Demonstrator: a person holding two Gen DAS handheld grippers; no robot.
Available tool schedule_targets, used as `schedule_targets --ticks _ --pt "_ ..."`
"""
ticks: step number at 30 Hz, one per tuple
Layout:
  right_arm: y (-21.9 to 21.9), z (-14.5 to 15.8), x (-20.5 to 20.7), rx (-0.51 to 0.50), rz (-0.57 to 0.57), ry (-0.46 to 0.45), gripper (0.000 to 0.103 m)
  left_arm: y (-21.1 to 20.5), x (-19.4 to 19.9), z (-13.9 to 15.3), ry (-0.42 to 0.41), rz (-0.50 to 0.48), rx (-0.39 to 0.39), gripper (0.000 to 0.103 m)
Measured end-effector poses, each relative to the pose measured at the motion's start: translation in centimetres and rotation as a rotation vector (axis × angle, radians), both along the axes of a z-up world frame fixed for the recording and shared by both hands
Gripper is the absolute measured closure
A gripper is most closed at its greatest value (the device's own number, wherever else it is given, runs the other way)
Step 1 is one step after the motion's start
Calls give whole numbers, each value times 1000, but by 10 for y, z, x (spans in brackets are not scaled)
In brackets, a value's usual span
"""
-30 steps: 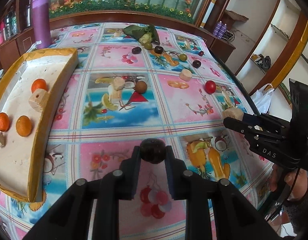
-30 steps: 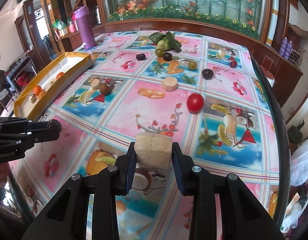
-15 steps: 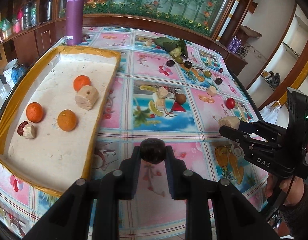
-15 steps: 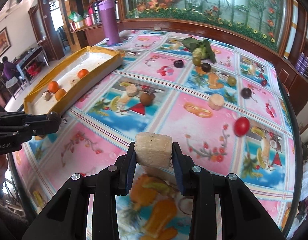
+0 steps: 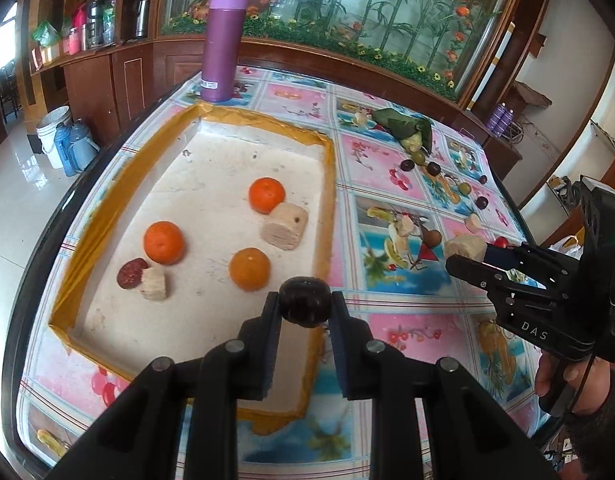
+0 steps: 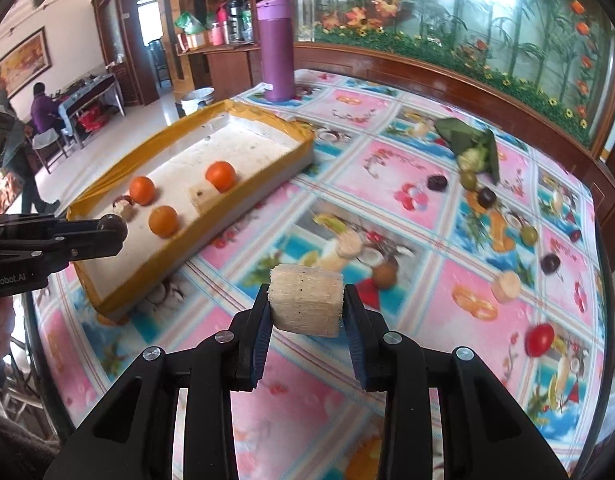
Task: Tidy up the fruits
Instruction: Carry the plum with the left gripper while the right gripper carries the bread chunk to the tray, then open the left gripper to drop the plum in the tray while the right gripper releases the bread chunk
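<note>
Place: a home, dining or living room.
Signs: fruit-print tablecloth (image 6: 387,168); wooden cabinets (image 5: 107,80) at upper left; flasks and jars (image 6: 227,20) on a shelf; framed painting (image 6: 25,58) far left.

my left wrist view looks steeply down along its fingers, close over the near corner of the tray (image 5: 327,184). my right wrist view faces the same tray (image 6: 243,196) from farther right across the surface (image 6: 387,168); both share it.
</note>
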State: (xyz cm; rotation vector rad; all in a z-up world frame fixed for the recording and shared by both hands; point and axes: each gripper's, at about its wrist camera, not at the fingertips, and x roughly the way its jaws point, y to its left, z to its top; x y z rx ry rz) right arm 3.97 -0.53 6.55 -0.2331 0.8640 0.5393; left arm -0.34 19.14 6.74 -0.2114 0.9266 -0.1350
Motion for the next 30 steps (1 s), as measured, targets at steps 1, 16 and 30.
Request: schedule_targets --ticks 1,16,30 --pt "5 2 2 5 6 0 70 6 1 1 0 9 2 77" --pt "90 16 65 37 79 -17 70 65 58 -4 25 95 62 77" --pt "150 -22 119 -33 122 13 70 79 116 -30 105 117 65 77"
